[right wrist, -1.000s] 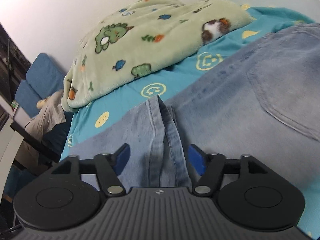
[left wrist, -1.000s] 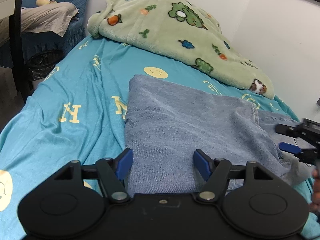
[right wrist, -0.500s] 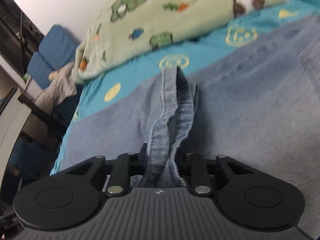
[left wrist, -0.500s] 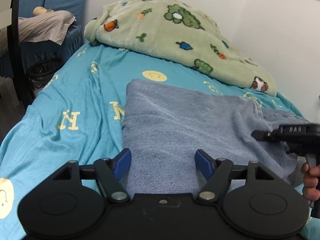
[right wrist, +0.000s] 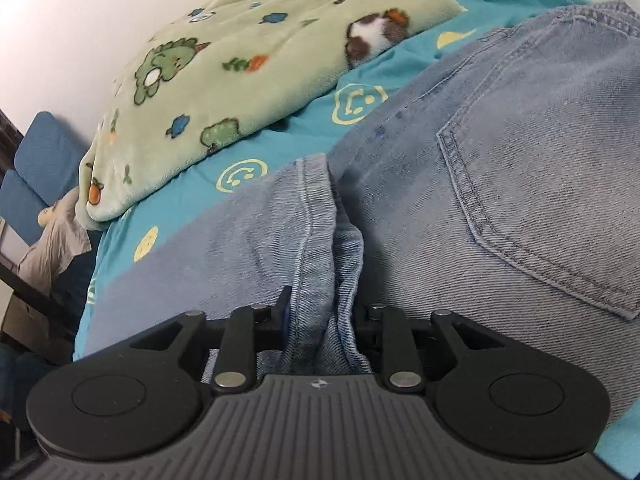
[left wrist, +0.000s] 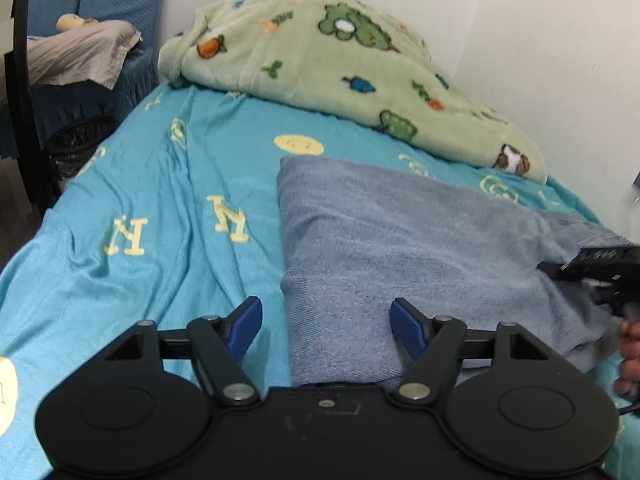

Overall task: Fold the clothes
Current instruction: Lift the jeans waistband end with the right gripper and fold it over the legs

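Light blue jeans [left wrist: 400, 240] lie folded on the turquoise bed sheet [left wrist: 140, 200]. My left gripper [left wrist: 326, 322] is open, its blue pads on either side of the jeans' near left corner without touching the cloth. In the right wrist view, a bunched fold of the jeans' hem [right wrist: 320, 240] stands between the jaws of my right gripper [right wrist: 322, 312]. They press on it while opening slightly. A back pocket [right wrist: 540, 200] lies to the right. In the left wrist view the right gripper [left wrist: 600, 264] sits at the jeans' right edge, with a hand [left wrist: 630, 344] below it.
A green fleece blanket [left wrist: 340, 60] with cartoon prints is heaped at the far end of the bed against the white wall. A blue-covered chair [left wrist: 80, 40] with grey cloth on it and a dark bin [left wrist: 76, 148] stand off the bed's left side.
My right gripper, open a second ago, has closed on a gathered fold of the jeans' hem and shifted a little. The left gripper has stayed open and hardly moved.
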Demonstrator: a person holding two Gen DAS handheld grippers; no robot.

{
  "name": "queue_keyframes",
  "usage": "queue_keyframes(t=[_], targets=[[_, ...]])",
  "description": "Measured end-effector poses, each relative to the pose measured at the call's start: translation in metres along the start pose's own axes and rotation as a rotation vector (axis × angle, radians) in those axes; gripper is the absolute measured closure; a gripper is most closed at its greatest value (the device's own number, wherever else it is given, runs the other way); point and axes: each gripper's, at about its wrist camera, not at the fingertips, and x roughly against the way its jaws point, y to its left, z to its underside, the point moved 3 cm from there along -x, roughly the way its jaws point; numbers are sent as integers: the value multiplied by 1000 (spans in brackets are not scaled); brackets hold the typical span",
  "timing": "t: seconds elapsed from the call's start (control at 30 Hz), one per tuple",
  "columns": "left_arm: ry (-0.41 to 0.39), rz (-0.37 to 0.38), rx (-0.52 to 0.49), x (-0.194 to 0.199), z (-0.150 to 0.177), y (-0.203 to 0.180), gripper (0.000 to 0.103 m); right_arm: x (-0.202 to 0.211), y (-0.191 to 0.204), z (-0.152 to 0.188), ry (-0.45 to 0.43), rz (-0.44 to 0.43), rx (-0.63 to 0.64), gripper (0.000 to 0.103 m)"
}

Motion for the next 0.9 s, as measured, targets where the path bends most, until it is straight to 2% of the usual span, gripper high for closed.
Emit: queue_keyframes(t=[0.07,0.17,0.2,0.23,0.33,0.43,0.5,0.53,0.57,0.77,0.9], targets=[[6,3,12,-2,1,2,35,17,3,-6,-13,6,-12,58],[9,4,17,-1,1,2,35,59,0,-24,-94,20,-11,41],[9,4,15,-1,1,2,35,72,-5,-32,-123,34,-12,39],[10,4,13,0,1,1,35,85,-14,-40,-157,66,-18,36],[14,10,18,3,2,1,35,124,-59,-60,-271,244,-109,21],[14,10,16,5,2,0,35,142,-124,-59,-321,267,-354,21],[14,8,10,5,2,-1,35,137,-162,-49,-279,197,-570,23],[14,6,7,5,3,-1,35,132,-173,-46,-265,153,-630,23],[14,5,6,4,3,-1,35,126,-179,-44,-251,124,-652,23],[15,6,10,1,3,-1,34,90,-182,-52,-213,130,-589,21],[10,0,-2,0,4,-3,34,81,-195,-50,-282,82,-617,23]])
